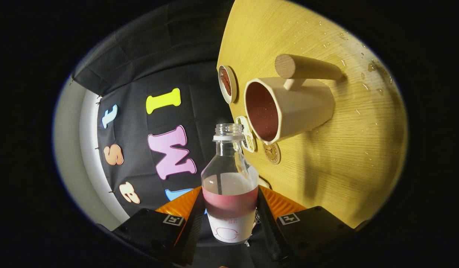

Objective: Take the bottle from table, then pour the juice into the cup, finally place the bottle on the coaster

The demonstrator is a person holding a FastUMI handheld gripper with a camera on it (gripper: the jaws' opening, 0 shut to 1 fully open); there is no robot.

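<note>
Currently the gripper (229,219) is pinching the bottle (229,186) between both fingers, uncapped, rolled hard sideways so the table (337,156) is reading as a wall. Risk: the neck is sitting just short of the cup (287,108) rim, ahead and right, so juice could be spilling past it. The coaster (228,84) is lying beyond the cup; droplets (370,67) are wetting the table.
</note>
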